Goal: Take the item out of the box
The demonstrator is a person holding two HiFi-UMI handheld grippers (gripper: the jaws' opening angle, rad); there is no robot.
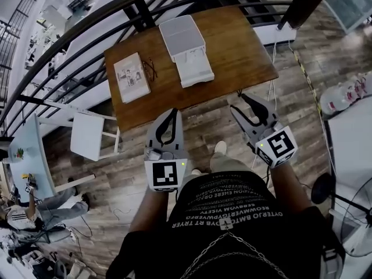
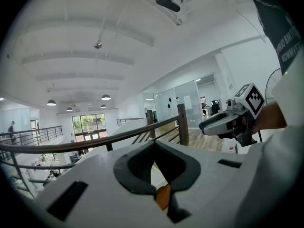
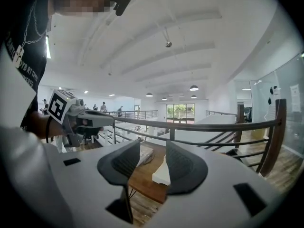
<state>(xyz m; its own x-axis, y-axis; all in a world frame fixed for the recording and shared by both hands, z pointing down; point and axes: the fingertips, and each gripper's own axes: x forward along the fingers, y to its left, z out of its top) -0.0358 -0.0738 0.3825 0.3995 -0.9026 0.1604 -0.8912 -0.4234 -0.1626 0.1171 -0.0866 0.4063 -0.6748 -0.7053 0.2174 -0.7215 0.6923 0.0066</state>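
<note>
A white box (image 1: 185,48) with its lid on lies on the far half of a brown wooden table (image 1: 232,51). In the right gripper view the box (image 3: 161,172) shows through the gap between the jaws. My left gripper (image 1: 173,112) hangs short of the table's near edge. Its curved jaws meet at the tips and hold nothing, and the left gripper view shows the same of the left gripper (image 2: 154,148). My right gripper (image 1: 247,106) hovers near the table's front right corner. It is open and empty, and the right gripper view shows the right gripper (image 3: 152,163) with its pads apart.
A printed booklet (image 1: 132,77) and a pair of glasses (image 1: 149,70) lie on the table's left part. A dark railing (image 1: 133,10) runs behind the table. A white stool (image 1: 93,133) stands left of it. Cables trail on the wooden floor (image 1: 302,86) at the right.
</note>
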